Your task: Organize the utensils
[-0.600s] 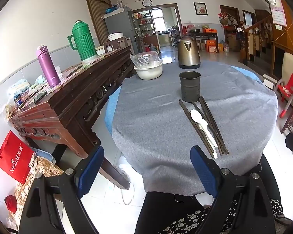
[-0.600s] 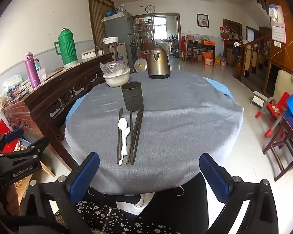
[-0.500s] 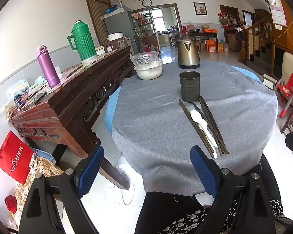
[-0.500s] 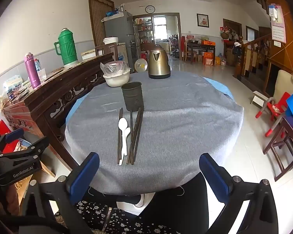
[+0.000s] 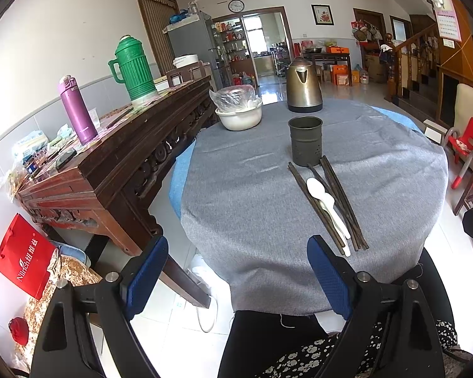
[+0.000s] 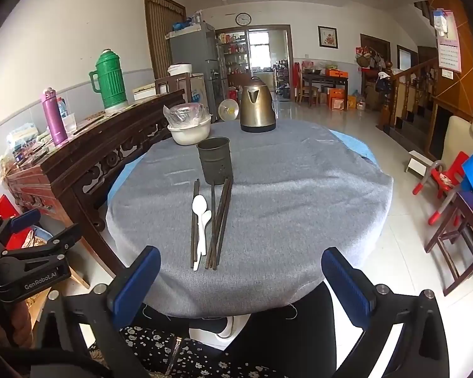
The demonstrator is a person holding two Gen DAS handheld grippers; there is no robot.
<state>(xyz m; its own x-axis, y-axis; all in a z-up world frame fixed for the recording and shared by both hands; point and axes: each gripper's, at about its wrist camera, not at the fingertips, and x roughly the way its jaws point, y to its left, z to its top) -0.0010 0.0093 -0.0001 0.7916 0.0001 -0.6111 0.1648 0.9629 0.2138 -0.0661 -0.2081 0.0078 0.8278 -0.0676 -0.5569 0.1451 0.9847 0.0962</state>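
Utensils lie on the grey-clothed counter (image 6: 299, 195) ahead of both tools, short of the dark holder cup (image 6: 215, 160): chopsticks (image 6: 219, 220) bundled round white spoons (image 6: 201, 220), apparently two. Left tool (image 5: 236, 274) and right tool (image 6: 239, 283) both gape wide, empty, hovering off the near edge. Pinching may scatter sticks over that edge; open cloth lies right.

From my right wrist camera, my right gripper (image 6: 236, 278) hangs wide open and empty before the round table under grey cloth (image 6: 299, 189). Dark wooden chopsticks (image 6: 219, 220) and two white plastic spoons (image 6: 201, 220) lie side by side just below the upright dark metal utensil cup (image 6: 215, 160). A brass-coloured kettle (image 6: 257, 105) stands behind.
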